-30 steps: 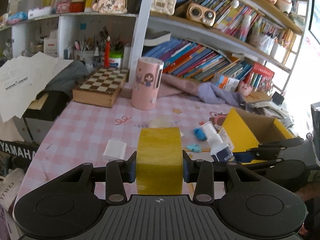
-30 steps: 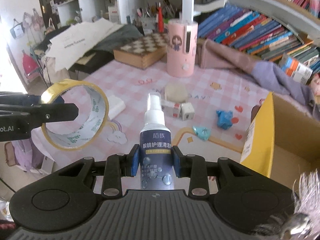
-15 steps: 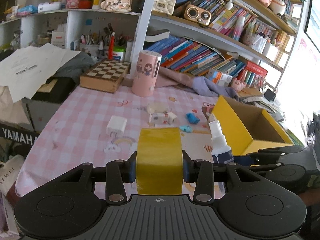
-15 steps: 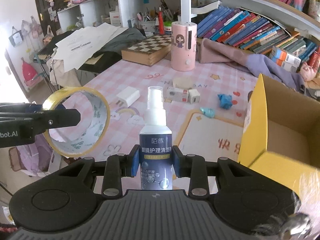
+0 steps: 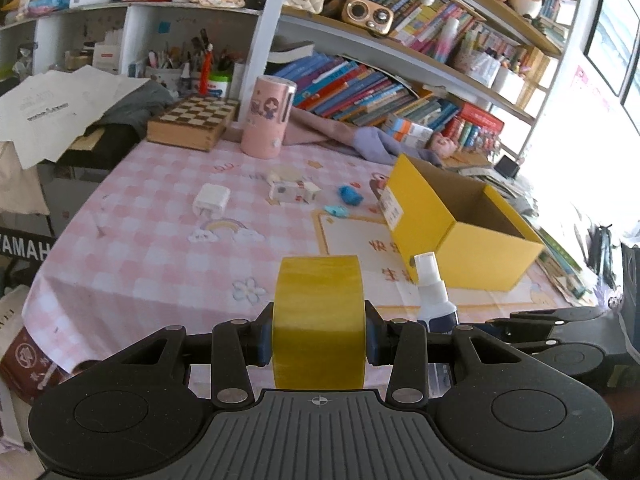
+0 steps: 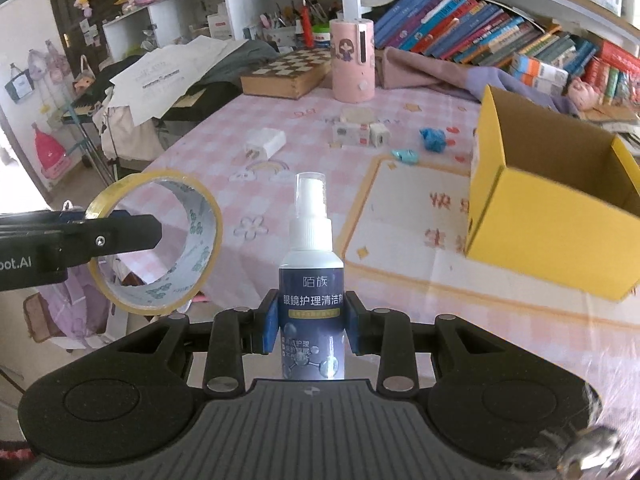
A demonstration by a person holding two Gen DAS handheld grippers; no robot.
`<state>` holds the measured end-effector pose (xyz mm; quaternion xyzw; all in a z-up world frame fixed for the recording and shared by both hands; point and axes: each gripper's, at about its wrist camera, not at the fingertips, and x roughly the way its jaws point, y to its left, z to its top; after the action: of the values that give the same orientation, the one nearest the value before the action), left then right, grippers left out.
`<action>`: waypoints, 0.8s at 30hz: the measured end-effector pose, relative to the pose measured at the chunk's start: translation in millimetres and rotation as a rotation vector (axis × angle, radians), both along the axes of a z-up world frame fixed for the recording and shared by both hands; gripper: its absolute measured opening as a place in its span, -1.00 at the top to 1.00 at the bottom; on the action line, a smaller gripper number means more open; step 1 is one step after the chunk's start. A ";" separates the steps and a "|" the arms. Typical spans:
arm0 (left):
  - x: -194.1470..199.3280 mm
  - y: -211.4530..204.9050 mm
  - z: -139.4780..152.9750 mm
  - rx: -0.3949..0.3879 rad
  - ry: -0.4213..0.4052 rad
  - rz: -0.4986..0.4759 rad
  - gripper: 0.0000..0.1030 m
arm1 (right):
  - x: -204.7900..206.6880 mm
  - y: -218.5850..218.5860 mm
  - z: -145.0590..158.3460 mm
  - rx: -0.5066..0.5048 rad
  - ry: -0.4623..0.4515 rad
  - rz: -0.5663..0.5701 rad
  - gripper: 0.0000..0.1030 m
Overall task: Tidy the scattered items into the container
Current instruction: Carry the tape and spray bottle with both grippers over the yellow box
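left wrist view: left gripper point(image 5: 319, 338) clenched on the upright yellow tape roll point(image 5: 319, 320), held off the table's near edge, well short of the open yellow box point(image 5: 452, 224). right wrist view: right gripper point(image 6: 311, 322) clamped on the upright spray bottle point(image 6: 311, 292), the box ahead to its right. advice: carry each item over the box rim and lower it inside before letting go, one hand at a time.
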<state>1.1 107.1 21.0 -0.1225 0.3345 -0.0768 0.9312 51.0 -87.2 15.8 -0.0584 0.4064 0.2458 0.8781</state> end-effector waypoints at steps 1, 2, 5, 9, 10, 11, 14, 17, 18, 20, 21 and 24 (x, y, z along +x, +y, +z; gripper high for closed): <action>-1.6 -2.3 -0.2 0.000 0.001 -0.009 0.22 | -4.2 -1.9 -0.9 -0.001 0.003 -0.006 0.40; -2.9 -4.1 -0.3 0.001 0.002 -0.016 0.22 | -8.7 -4.3 -1.4 -0.002 0.006 -0.013 0.40; -6.1 -12.6 -0.3 0.008 0.001 -0.048 0.22 | -18.8 -12.8 -2.1 0.001 0.014 -0.040 0.40; -7.1 -21.7 -1.1 0.011 0.004 -0.083 0.22 | -28.4 -23.3 -2.5 0.000 0.015 -0.071 0.40; -7.3 -24.1 -1.6 0.012 0.006 -0.092 0.22 | -30.9 -25.9 -2.8 0.000 0.015 -0.080 0.40; -7.1 -27.1 -2.1 0.011 0.008 -0.104 0.22 | -32.7 -28.5 -2.8 0.001 0.016 -0.089 0.40; -6.4 -36.2 -2.8 0.011 0.009 -0.143 0.22 | -38.1 -38.0 -3.9 0.004 0.020 -0.128 0.40; -4.3 -45.1 -3.3 0.009 0.007 -0.180 0.22 | -44.1 -47.6 -4.5 0.005 0.023 -0.169 0.40; -3.9 -48.5 -3.7 0.008 0.007 -0.192 0.22 | -46.0 -50.9 -4.5 0.005 0.023 -0.182 0.40; -2.8 -54.2 -4.4 0.005 0.007 -0.214 0.22 | -49.6 -56.8 -4.4 0.003 0.022 -0.205 0.40; -2.2 -56.7 -4.5 0.004 0.007 -0.224 0.22 | -50.9 -59.1 -4.6 0.002 0.022 -0.216 0.40; -0.1 -63.5 -4.1 0.003 0.002 -0.251 0.22 | -54.0 -66.3 -4.6 0.001 0.021 -0.245 0.40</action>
<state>1.0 43.5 16.9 -0.0783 0.3482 -0.1920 0.9142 -2.9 -153.5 11.2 -0.0055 0.4195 0.1375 0.8973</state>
